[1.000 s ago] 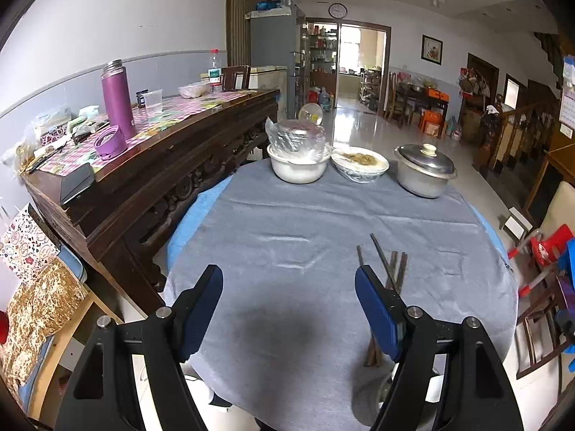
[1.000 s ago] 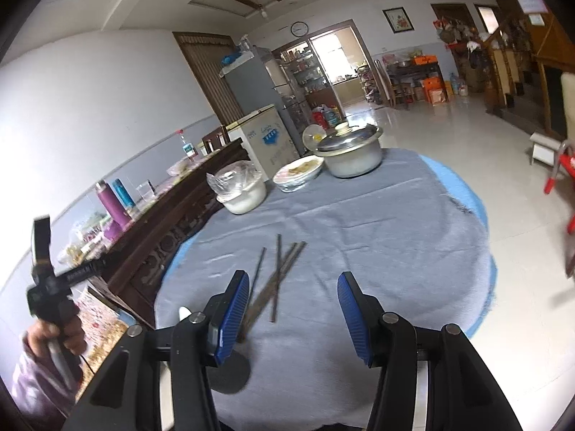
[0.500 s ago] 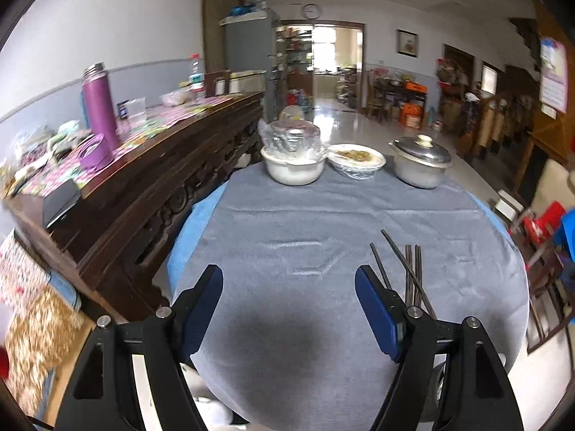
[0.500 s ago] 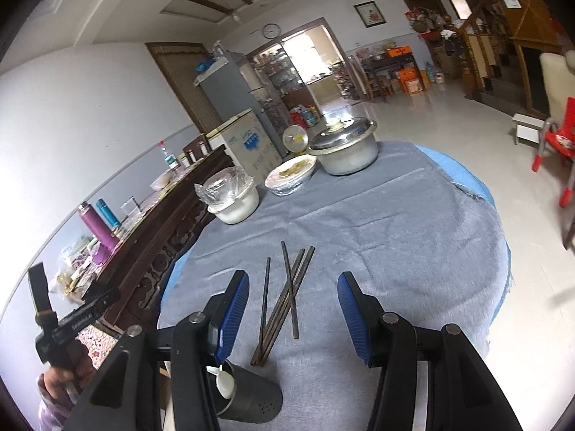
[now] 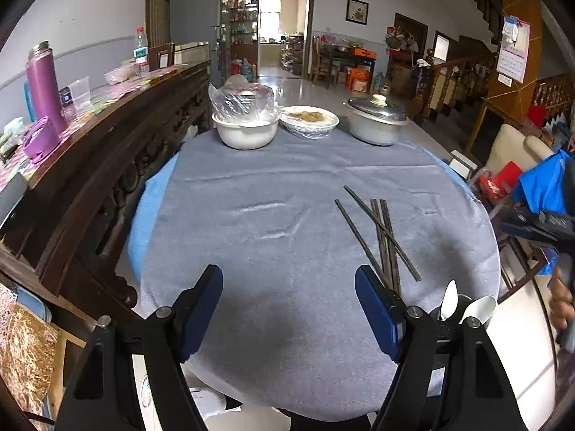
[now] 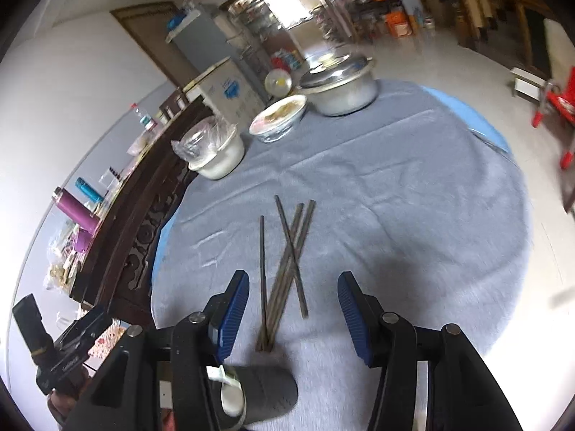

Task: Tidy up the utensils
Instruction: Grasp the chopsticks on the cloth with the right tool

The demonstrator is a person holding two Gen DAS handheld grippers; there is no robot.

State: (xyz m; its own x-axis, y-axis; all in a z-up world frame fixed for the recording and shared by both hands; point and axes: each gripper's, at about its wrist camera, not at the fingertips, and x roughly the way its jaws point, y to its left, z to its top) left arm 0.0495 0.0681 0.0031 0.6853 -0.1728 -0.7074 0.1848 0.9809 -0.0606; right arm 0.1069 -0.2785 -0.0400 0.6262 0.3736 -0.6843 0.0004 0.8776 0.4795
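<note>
Four dark chopsticks (image 6: 287, 269) (image 5: 381, 237) lie loose on the grey cloth of the round tabletop (image 6: 413, 197) (image 5: 269, 215), near its front edge; three bunch together, one crossing them, and a fourth lies just left, apart. In the right wrist view their near ends sit between the fingers of the right tool (image 6: 293, 309), which hangs above them with jaws apart, gripping nothing. Just near-left of the chopsticks stands a dark utensil holder (image 6: 266, 391) with white spoons (image 5: 463, 305) in it, partly hidden behind the tool's left finger. The left tool (image 5: 289, 305) hovers over bare cloth left of the chopsticks, jaws wide, empty. At the far side of the tabletop: white bowl under plastic wrap (image 5: 246, 122), a dish of food (image 5: 309, 118), a lidded metal pot (image 5: 375, 122). Dark carved sideboard (image 5: 107, 151) on the left carries a purple flask (image 5: 43, 82). A person's hand (image 5: 562, 298) shows at the right edge.
</note>
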